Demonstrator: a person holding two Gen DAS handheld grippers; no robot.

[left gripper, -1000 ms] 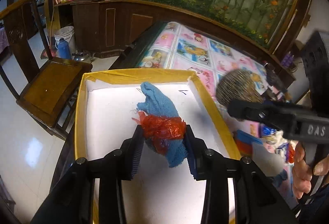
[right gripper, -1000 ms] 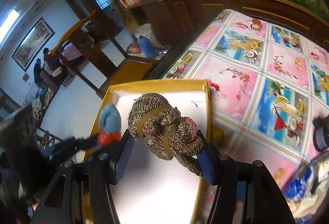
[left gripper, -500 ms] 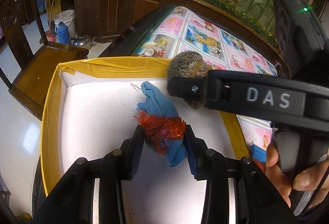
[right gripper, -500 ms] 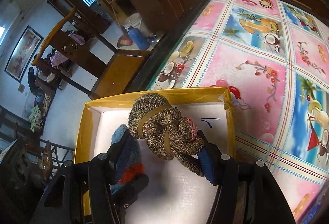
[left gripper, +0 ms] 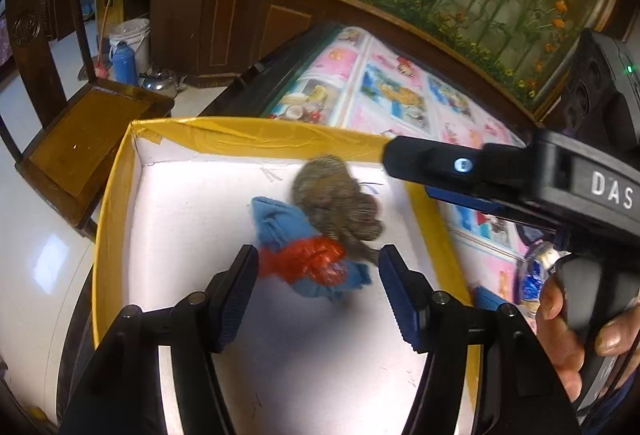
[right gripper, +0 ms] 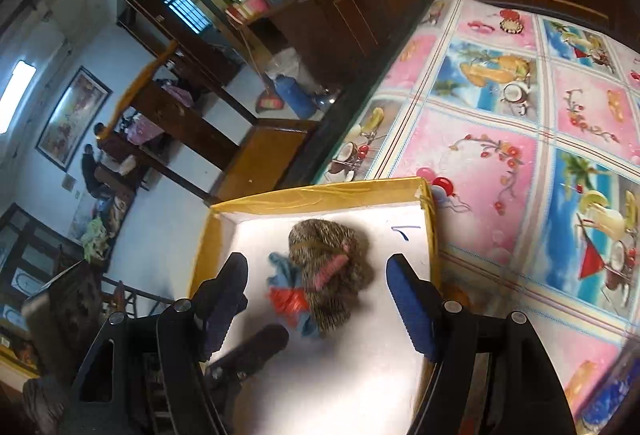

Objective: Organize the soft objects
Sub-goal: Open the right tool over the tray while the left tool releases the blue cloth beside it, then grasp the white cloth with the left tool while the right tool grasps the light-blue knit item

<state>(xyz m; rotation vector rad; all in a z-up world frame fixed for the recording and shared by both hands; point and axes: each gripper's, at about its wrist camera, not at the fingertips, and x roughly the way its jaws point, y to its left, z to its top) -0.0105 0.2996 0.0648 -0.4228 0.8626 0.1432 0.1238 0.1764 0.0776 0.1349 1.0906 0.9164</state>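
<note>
One table (right gripper: 520, 155), covered with a pink and blue picture cloth, carries one box (left gripper: 248, 135) with yellow walls and a white floor at its near left corner. One wooden chair (left gripper: 88, 139) stands on the floor left of the box. Two grippers hang over the box: the left gripper (left gripper: 316, 287) and the right gripper (right gripper: 318, 295), each with jaws apart and opening, pads clear of the bundles. Two cloth bundles lie touching on the box floor: one brown knitted bundle (left gripper: 336, 207) at the far right, one blue bundle (left gripper: 280, 219) with a red band near left. One hand (left gripper: 568, 339) grips the right gripper's handle.
</note>
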